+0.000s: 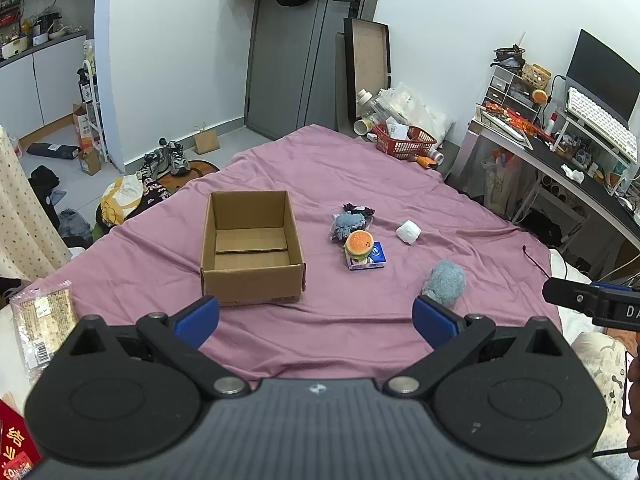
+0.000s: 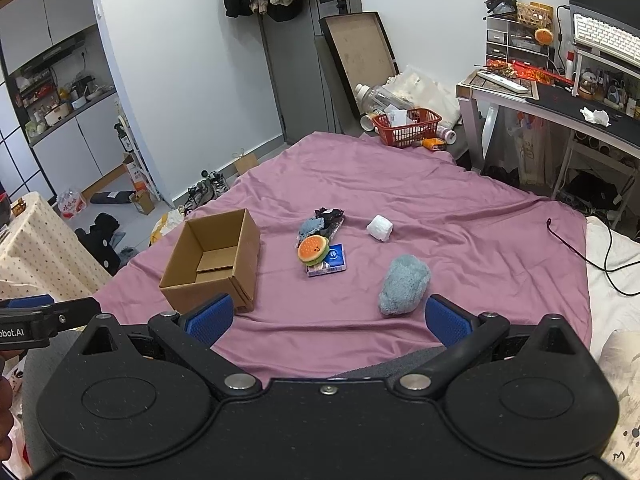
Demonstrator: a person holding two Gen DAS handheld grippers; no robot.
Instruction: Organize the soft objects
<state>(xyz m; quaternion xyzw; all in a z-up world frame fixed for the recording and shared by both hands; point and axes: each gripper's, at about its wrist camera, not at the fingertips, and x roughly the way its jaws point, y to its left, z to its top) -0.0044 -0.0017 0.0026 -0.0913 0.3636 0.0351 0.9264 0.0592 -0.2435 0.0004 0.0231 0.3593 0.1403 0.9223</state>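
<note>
1. Your left gripper (image 1: 316, 322) hangs above the near edge of the purple sheet (image 1: 360, 184) with its blue pads spread wide and nothing between them.
2. Your right gripper (image 2: 328, 320) is likewise spread wide and empty, low over the same sheet.
3. The cardboard box (image 1: 250, 246) sits open on the sheet, ahead of your left gripper and slightly to its left; inside you see only its bare bottom flaps.
4. To the right of the box, a small cluster lies together: a burger plush (image 1: 360, 243) rests on top of a blue tissue pack (image 1: 370, 261), and a blue-grey fuzzy item in a clear wrapper (image 1: 349, 225) sits just behind them, touching a dark patterned piece of fabric (image 1: 360, 210).
5. A white soft roll (image 1: 409, 232) lies apart from that cluster, further right.
6. A fluffy blue-grey plush (image 2: 404, 284) lies nearest your right gripper, just ahead of its right pad and between the two pads in the right wrist view; it touches neither.
7. At the far corner of the sheet stands a red basket (image 1: 404, 142) holding papers.
8. A desk (image 1: 560, 160) with a keyboard (image 1: 600, 120) stands along the right wall.
</note>
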